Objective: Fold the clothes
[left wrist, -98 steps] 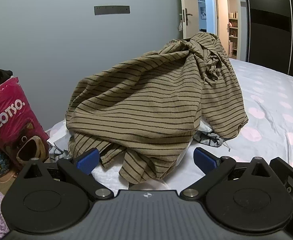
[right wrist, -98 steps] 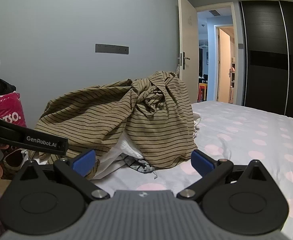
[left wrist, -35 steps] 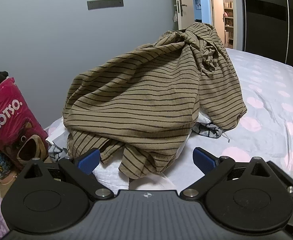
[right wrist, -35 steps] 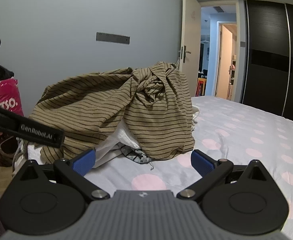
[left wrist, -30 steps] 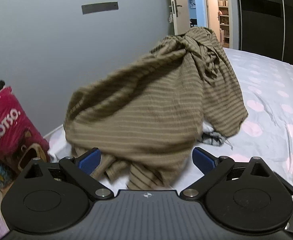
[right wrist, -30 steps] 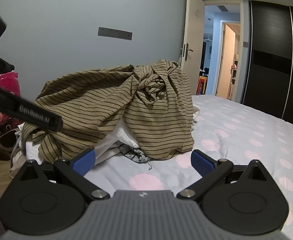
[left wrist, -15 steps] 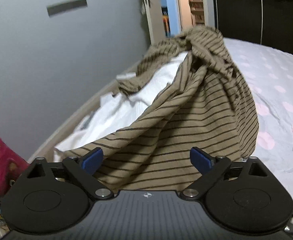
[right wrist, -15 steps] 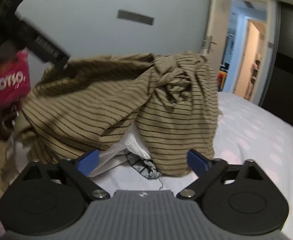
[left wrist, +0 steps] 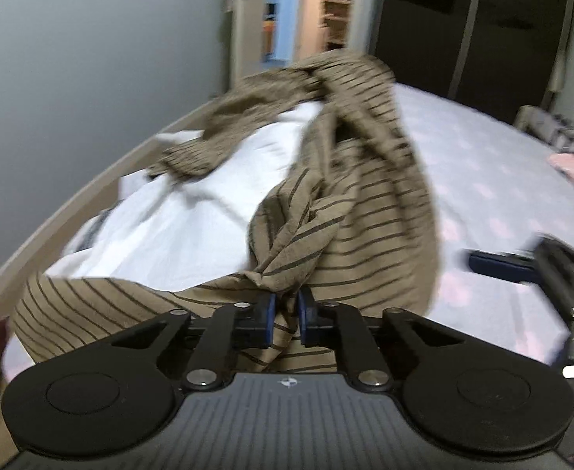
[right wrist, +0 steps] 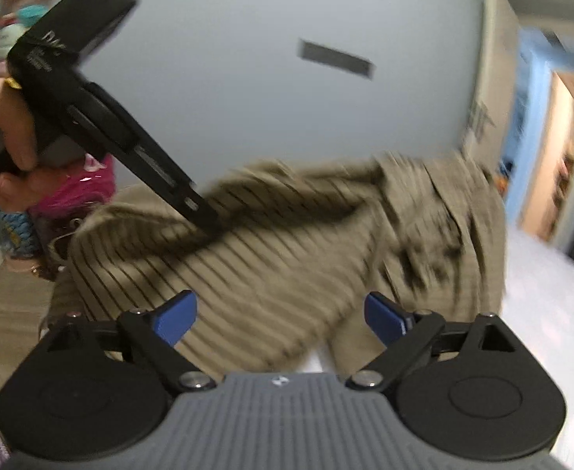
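Left fingers (left wrist: 269,309) pinch the striped shirt (left wrist: 349,211); right fingers (right wrist: 384,315) splayed.

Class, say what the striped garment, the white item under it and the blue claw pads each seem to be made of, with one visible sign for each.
Striped garment: thin woven cloth, matte; it bunches into soft creases where the left claw pinches it.
White item: probably light fabric, matte, with shallow wrinkles; blur hides its weave.
Blue pads on the right claw: likely rubber or soft plastic, smooth with a dull sheen.
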Available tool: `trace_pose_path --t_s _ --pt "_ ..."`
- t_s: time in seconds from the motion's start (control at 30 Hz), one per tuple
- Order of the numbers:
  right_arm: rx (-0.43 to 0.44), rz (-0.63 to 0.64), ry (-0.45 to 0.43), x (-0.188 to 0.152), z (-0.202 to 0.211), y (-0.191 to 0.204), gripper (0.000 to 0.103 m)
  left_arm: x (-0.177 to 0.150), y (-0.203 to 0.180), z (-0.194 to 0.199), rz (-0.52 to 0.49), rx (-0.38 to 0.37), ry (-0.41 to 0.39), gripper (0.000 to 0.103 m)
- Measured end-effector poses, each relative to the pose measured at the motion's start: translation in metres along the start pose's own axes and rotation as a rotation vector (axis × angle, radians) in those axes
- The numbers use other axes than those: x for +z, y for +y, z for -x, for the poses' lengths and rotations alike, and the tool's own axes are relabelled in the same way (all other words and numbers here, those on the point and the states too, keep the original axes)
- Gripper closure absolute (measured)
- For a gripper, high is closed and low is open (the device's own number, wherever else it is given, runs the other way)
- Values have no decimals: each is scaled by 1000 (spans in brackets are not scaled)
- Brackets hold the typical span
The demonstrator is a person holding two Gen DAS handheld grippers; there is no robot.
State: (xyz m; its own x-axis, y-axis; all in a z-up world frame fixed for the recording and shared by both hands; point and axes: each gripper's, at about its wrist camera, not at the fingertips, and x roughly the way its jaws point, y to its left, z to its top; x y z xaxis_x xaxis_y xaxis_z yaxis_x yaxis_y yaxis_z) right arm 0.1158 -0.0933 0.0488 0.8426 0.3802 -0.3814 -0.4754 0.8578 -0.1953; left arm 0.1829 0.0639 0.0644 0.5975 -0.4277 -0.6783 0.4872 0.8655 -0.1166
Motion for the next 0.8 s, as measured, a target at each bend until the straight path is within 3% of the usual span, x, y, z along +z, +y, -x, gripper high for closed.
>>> trace_pose_path --t_s 0.1,0.3,0.4,0.47,0.5,0.53,0.6,0.63,0.67,0.7,0.73,0.77,0.8 --pt "55 87 -15 15 -9 11 9 6 -10 15 -7 -115 -27 96" --pt "41 185 -73 29 -14 22 14 13 -21 39 5 -282 -106 103" --pt "27 177 -51 34 -12 19 64 17 -26 40 -2 -281 -129 103" --pt "28 156 -33 41 -11 14 87 19 -29 40 -10 -272 -142 103" --pt "13 148 -22 45 -12 11 103 19 -28 39 -9 -249 -148 103" --pt "-11 143 -11 50 -13 8 103 19 -26 38 -4 -215 -153 99" --pt "-28 117 -4 59 -13 -1 103 17 -17 40 5 -125 -165 79" --pt "-20 96 -2 63 -13 -6 101 15 -12 41 15 -73 -174 60" --pt "1 82 2 66 -12 -9 97 14 -7 41 27 -37 -179 48" --pt "26 71 6 67 -10 -10 79 14 -1 41 41 -9 -182 45" --pt "50 72 7 68 -9 -9 40 13 4 41 54 19 -185 40" --pt "71 87 -4 68 -7 -5 23 13 8 39 53 46 -186 33" --pt "93 108 -21 67 -5 1 14 11 11 36 37 72 -186 31"
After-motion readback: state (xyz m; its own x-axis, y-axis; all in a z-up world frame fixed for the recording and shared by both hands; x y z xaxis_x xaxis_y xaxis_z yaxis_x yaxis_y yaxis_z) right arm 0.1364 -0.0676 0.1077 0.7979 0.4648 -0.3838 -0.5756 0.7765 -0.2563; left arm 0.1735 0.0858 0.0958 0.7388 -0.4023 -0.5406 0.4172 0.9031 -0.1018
